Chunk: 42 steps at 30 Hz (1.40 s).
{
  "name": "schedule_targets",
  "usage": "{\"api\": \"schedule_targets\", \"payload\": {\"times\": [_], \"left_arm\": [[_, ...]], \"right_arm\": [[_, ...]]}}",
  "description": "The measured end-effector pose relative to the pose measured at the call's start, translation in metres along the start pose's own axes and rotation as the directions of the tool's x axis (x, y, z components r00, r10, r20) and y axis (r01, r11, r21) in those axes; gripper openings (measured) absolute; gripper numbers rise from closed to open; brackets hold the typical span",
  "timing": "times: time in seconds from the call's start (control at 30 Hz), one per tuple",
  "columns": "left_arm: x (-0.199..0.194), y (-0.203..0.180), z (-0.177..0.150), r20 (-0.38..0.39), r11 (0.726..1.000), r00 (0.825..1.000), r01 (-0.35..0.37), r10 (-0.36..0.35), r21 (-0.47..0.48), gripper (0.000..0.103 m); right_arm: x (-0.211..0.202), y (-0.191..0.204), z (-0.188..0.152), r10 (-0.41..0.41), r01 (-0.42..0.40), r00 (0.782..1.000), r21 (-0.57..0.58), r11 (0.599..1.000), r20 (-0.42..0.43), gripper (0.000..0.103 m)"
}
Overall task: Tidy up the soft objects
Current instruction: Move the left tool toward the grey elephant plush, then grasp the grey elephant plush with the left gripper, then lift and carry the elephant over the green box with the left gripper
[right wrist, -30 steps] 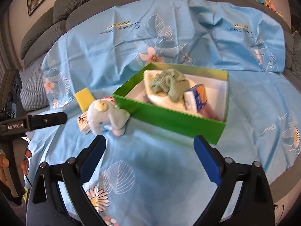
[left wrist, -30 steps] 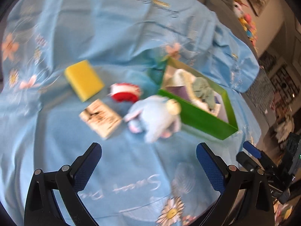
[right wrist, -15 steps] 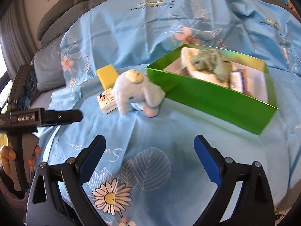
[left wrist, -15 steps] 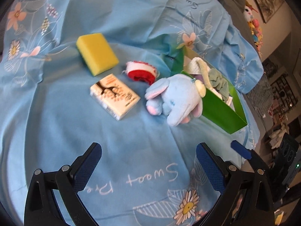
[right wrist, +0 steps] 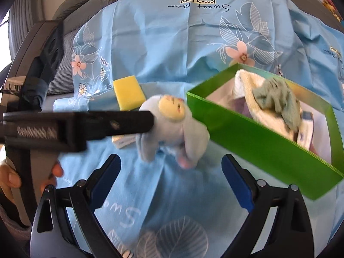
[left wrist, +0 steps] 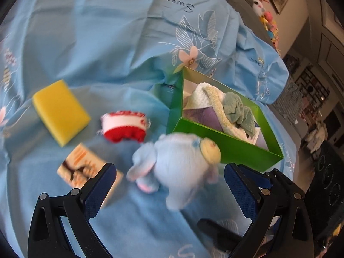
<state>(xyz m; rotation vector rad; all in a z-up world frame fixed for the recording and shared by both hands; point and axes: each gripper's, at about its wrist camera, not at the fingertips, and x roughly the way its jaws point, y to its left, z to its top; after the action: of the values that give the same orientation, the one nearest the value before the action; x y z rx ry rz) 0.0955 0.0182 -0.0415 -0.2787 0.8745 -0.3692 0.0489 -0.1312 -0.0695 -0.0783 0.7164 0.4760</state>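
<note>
A light blue plush elephant (left wrist: 178, 167) lies on the blue cloth next to a green box (left wrist: 228, 148). It also shows in the right wrist view (right wrist: 169, 129), left of the box (right wrist: 258, 137). The box holds a white towel (left wrist: 206, 94) and a grey-green cloth (left wrist: 238, 111). My left gripper (left wrist: 169, 189) is open and close over the elephant. My right gripper (right wrist: 171, 176) is open just short of the elephant. A yellow sponge (left wrist: 60, 111), a red and white roll (left wrist: 124, 126) and a small printed packet (left wrist: 86, 169) lie left of the elephant.
The left gripper's black body (right wrist: 75, 126) crosses the right wrist view from the left, held by a hand (right wrist: 13, 178). A grey sofa back (right wrist: 86, 2) rises behind the cloth. Shelves and furniture (left wrist: 311, 90) stand at the right.
Both grippers have moved in toward the elephant, which now fills more of each view. The left gripper's body now reaches up to the elephant in the right wrist view.
</note>
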Motion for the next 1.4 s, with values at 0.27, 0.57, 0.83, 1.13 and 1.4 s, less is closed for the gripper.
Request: {"api": "schedule_targets", "payload": {"times": [0.27,0.57,0.83,1.13,1.4], "left_arm": [[0.026,0.003,0.002,-0.049,0.994,0.994,0.102,-0.100,0.033,0.101],[0.034,0.013,-0.006,-0.048,0.988,0.987,0.152,-0.153,-0.020,0.078],[0.018,0.004,-0.006,-0.029,0.987,0.987,0.159,-0.159,-0.008,0.073],[-0.013,-0.041,-0.013,-0.001,0.986,0.989,0.146,-0.146,0.081,0.073],[-0.020,-0.091,-0.004,0.004,0.981,0.995,0.096,-0.098,0.171,0.074]], "right_arm": [[0.033,-0.002,0.020,0.004,-0.004,1.000,-0.013,1.000,-0.020,0.095],[0.062,0.006,0.020,0.004,-0.007,0.997,-0.036,0.999,-0.081,0.067],[0.055,0.011,0.022,-0.002,-0.002,0.998,-0.075,0.997,-0.062,0.058],[0.005,0.011,0.016,-0.016,0.018,1.000,-0.065,0.998,0.024,0.058],[-0.036,-0.008,0.008,-0.003,0.005,0.996,-0.025,1.000,0.091,0.058]]}}
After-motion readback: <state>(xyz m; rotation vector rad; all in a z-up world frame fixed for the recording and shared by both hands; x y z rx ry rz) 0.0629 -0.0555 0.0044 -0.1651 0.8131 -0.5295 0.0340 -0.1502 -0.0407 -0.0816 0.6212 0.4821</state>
